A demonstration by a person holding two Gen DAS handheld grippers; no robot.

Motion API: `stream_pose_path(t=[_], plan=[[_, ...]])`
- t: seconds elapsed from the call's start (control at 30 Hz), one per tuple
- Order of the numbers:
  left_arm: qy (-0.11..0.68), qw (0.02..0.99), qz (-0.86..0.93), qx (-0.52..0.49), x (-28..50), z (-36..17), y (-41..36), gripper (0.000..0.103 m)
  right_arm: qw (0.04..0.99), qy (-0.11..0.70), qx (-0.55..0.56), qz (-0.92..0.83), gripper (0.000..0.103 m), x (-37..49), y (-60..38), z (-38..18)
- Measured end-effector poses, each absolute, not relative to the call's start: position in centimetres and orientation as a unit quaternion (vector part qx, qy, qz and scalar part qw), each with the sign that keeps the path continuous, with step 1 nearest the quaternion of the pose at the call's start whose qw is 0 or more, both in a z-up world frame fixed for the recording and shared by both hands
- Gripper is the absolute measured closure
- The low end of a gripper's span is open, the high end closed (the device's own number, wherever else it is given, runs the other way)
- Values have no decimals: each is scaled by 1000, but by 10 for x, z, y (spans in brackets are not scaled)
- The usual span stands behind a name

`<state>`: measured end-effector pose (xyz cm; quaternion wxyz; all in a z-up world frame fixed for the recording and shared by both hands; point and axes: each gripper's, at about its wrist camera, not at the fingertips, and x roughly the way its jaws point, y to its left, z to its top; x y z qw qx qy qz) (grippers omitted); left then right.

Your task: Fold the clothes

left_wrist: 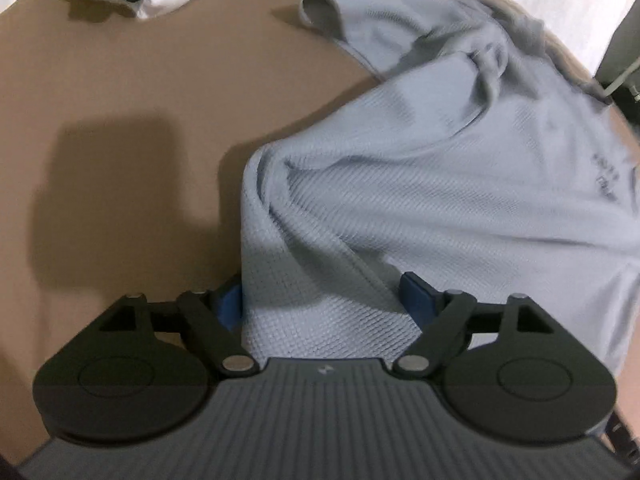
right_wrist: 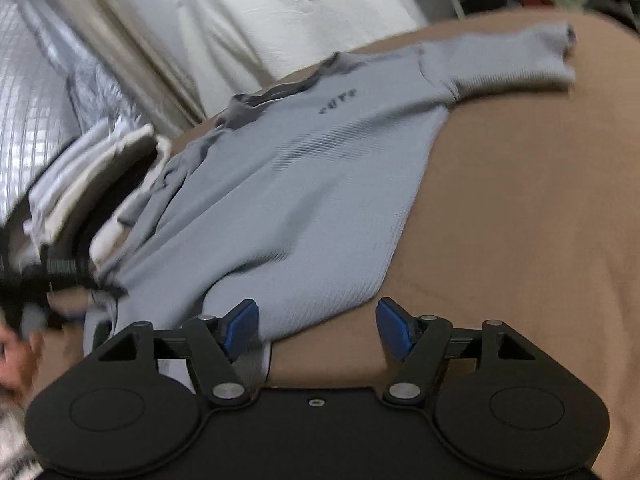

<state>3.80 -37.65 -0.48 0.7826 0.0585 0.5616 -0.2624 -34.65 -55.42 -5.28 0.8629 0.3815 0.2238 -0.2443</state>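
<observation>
Plainly, the task's garment is a light grey short-sleeved shirt (right_wrist: pixel 304 184) with a waffle-like knit, a darker collar and a small dark print on the chest. It lies spread on a tan tabletop (right_wrist: pixel 520 220), rumpled rather than flat, with deep folds running through its body. In the right wrist view its long axis runs from the hem near the camera up toward the collar at the far edge, one sleeve stretched out to the right. In the left wrist view the shirt (left_wrist: pixel 440 184) slants away to the upper right, a sleeve opening at the top.

The left tongs (left_wrist: pixel 324 296) stand wide open with the shirt's hem bunched between the blue pads, apparently not pinched, though blur makes that uncertain. The right tongs (right_wrist: pixel 318 326) are likewise spread wide, the left pad over the hem's corner and the right pad over bare tabletop, holding nothing.

A stack of folded white cloth (right_wrist: pixel 92 184) sits beside the shirt's left edge.
</observation>
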Motion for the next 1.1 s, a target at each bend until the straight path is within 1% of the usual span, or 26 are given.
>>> stream_pose_path(t=[0.03,0.07,0.1,0.13,0.17,0.2,0.23,0.33,0.4,0.47,0.53,0.57,0.6,0.63,0.67,0.73,0.8,0.83,0.87,0.9,0.93,0.97,1.0,1.03,1.07,1.1], plan=[[549,789,-266,71,35,-2,-379,26,860,215,391,-245,30,-344,-561,-57],[535,796,-270,84,31,1,-382,37,861,207,396,-243,30,-341,-564,-61],[525,799,-278,89,28,5,-383,51,868,202,386,-236,53,-337,-562,-61],[515,802,-287,93,25,8,-383,58,877,205,360,-242,75,-332,-557,-55],[508,804,-295,91,23,13,-381,72,888,206,314,-264,95,-332,-549,-42],[498,808,-304,84,21,19,-378,76,897,207,267,-285,95,-333,-541,-28],[488,811,-313,77,19,26,-375,76,900,207,238,-301,95,-334,-537,-18],[478,806,-342,67,15,33,-371,76,888,203,249,-328,95,-349,-542,-11],[489,795,-347,92,12,26,-381,72,880,200,256,-345,97,-359,-546,-7],[498,783,-354,114,11,18,-391,71,872,197,263,-363,96,-369,-549,-2],[500,777,-360,130,10,13,-398,63,863,195,270,-380,93,-379,-553,2],[498,777,-361,138,9,12,-400,59,859,193,273,-388,90,-384,-554,4],[496,776,-362,145,9,12,-403,57,854,192,276,-397,85,-388,-556,7],[495,775,-367,141,8,13,-403,55,849,190,279,-405,85,-393,-558,9],[497,773,-372,133,9,13,-402,51,845,189,283,-414,84,-398,-559,11],[508,764,-383,111,6,15,-399,45,837,180,310,-414,80,-412,-561,8],[530,746,-396,80,12,12,-398,40,829,169,348,-405,63,-428,-562,2],[541,736,-402,64,15,9,-397,39,824,164,364,-402,59,-436,-562,-1],[550,728,-406,57,18,7,-396,36,819,161,377,-402,50,-445,-561,-5],[559,720,-409,49,20,4,-396,34,814,158,391,-400,44,-452,-561,-8],[559,717,-412,66,17,1,-399,34,809,155,408,-394,41,-459,-564,-12],[558,714,-414,83,14,-2,-402,34,801,155,426,-390,35,-464,-565,-17],[550,719,-410,111,7,-3,-405,37,792,156,443,-390,32,-468,-567,-21],[540,724,-406,138,0,-3,-409,41,786,156,454,-389,32,-471,-568,-23],[518,740,-397,165,-6,1,-411,64,788,154,454,-386,32,-472,-567,-25],[494,755,-387,191,-12,6,-414,81,789,152,455,-384,32,-473,-567,-26]])
